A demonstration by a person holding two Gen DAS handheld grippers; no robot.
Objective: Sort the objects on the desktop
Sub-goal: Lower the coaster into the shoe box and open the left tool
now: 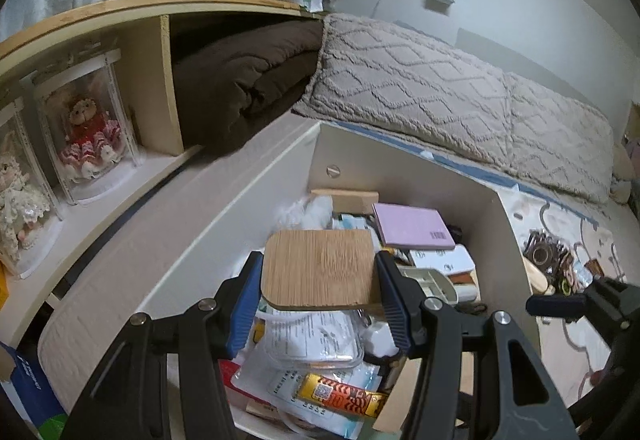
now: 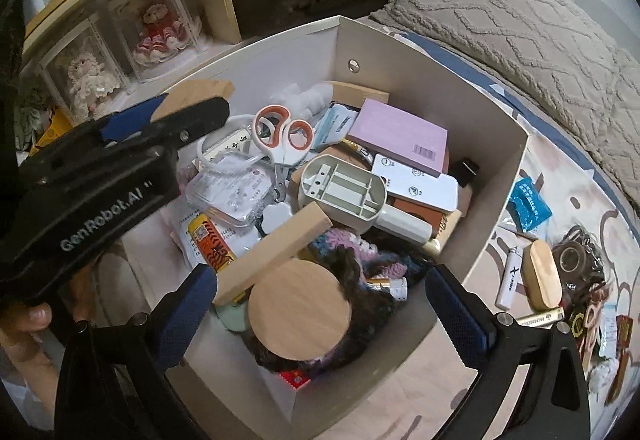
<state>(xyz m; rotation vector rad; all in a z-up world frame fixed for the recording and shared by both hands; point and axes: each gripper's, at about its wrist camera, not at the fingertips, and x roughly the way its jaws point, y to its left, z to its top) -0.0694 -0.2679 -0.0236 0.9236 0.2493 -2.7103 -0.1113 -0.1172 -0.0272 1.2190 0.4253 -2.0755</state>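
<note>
Right now the left gripper (image 1: 318, 298) has its blue fingers (image 1: 244, 304) pinching a flat wooden lid (image 1: 320, 272) by its two short edges, holding it level above the near half of the white storage box (image 2: 500, 176). The lid's long axis runs straight across from one finger to the other, its broad face up and its rounded far edge pointing away toward the back of the box.

Nearer the right gripper (image 2: 320, 314), the fingers (image 2: 456, 314) stand spread wide with nothing between them, hovering over a round wooden lid (image 2: 299, 310) and a wooden block (image 2: 276, 254) that slants up and away from the near-left finger.

To do this step well, I would say the lid should stay level and be lowered onto a flat spot, not released over the heap, where it could slide. Just beyond the left fingers a pink notebook (image 1: 414, 230) looks like the flattest landing place. Scissors (image 2: 280, 138) lie farther back, ahead of the right fingers. Beyond the box, outside the right finger, a lighter (image 2: 509, 278) and a small wooden case (image 2: 543, 276) lie on the bed (image 2: 532, 172).
</note>
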